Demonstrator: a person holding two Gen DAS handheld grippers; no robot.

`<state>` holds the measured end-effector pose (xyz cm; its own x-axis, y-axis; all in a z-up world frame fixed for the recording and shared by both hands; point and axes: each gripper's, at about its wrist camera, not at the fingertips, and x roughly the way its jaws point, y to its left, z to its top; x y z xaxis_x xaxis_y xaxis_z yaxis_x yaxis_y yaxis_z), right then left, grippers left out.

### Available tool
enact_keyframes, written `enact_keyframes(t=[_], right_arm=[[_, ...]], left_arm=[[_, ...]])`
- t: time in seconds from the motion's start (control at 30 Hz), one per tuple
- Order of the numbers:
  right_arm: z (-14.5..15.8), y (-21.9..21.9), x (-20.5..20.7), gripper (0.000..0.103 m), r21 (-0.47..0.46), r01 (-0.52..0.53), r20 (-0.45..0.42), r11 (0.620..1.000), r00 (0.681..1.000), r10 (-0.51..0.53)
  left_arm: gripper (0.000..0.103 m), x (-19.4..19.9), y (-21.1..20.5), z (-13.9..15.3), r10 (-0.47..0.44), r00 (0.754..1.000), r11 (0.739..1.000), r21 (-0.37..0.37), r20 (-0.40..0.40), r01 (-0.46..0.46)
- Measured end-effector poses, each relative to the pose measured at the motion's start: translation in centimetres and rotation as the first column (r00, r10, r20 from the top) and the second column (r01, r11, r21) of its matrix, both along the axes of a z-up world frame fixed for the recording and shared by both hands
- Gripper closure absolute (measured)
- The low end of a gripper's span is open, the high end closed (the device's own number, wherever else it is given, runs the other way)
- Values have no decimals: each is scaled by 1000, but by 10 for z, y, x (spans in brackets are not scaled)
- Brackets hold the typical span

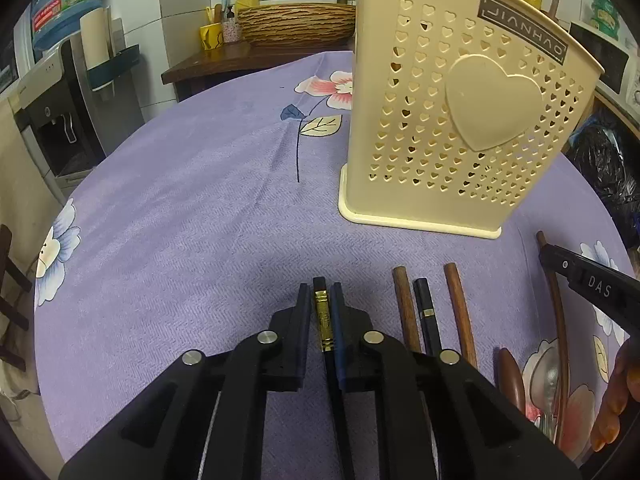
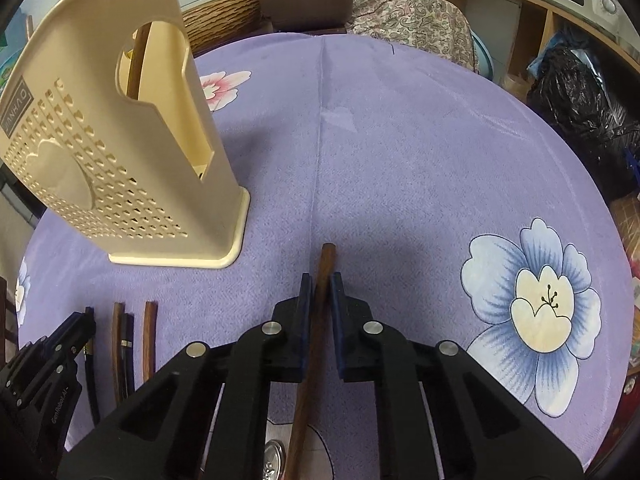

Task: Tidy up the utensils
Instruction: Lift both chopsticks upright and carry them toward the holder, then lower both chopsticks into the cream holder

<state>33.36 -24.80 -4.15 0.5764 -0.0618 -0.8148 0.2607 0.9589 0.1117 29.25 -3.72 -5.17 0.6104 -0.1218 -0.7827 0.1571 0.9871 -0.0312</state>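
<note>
The cream utensil holder [image 1: 460, 120] stands on the purple tablecloth [image 1: 200, 200] at one o'clock. The right gripper [image 2: 320, 292] clamps a brown wooden stick [image 2: 324, 264] — jaws nearly together. The left gripper [image 1: 320, 300] pinches a black gold-banded chopstick [image 1: 322, 316]; loose sticks [image 1: 428, 312] lie at three o'clock.

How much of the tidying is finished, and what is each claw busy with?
Already done, it seems: one wooden stick stands inside the cream holder. In hand: the left claw is shut on a black chopstick with a gold band, and the right claw is shut on a long wooden handle. Left: two wooden chopsticks, another black one and a metal spoon lie on the purple cloth.
</note>
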Motion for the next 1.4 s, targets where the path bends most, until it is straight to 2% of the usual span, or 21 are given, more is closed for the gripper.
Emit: enact_keyframes(t=[0.2, 0.33, 0.43, 0.53, 0.67, 0.77, 1.03, 1.23, 1.4], right_arm=[[1, -12, -2, 93, 95, 0, 15, 995, 1000, -1], [10, -19, -9, 94, 154, -25, 66, 988, 998, 15], [24, -24, -16, 93, 178, -53, 120, 983, 992, 32], [47, -30, -31, 93, 181, -95, 194, 979, 979, 59], [81, -37, -53, 95, 172, -143, 273, 975, 958, 92], [107, -39, -70, 95, 129, -184, 326, 974, 936, 134], [154, -55, -104, 95, 68, -214, 413, 974, 895, 168], [172, -58, -113, 95, 36, -218, 435, 975, 882, 181], [177, -54, -115, 95, 30, -238, 438, 971, 876, 201]], left_arm=[[94, 2, 0, 0, -8, 1000, 1000, -8, 1, 8], [94, 4, 2, 2, -13, 1000, 999, -35, 3, 13], [94, 1, 9, 12, -17, 1000, 995, -101, 19, 19], [94, -10, 16, 32, -20, 997, 990, -141, 77, 31], [94, -28, 29, 66, -15, 986, 983, -178, 167, 45], [94, -43, 42, 91, 4, 972, 977, -207, 234, 46], [95, -61, 63, 141, 55, 932, 969, -244, 359, 37], [95, -69, 69, 155, 85, 910, 967, -254, 407, 23], [95, -68, 70, 157, 87, 909, 967, -253, 408, 21]])
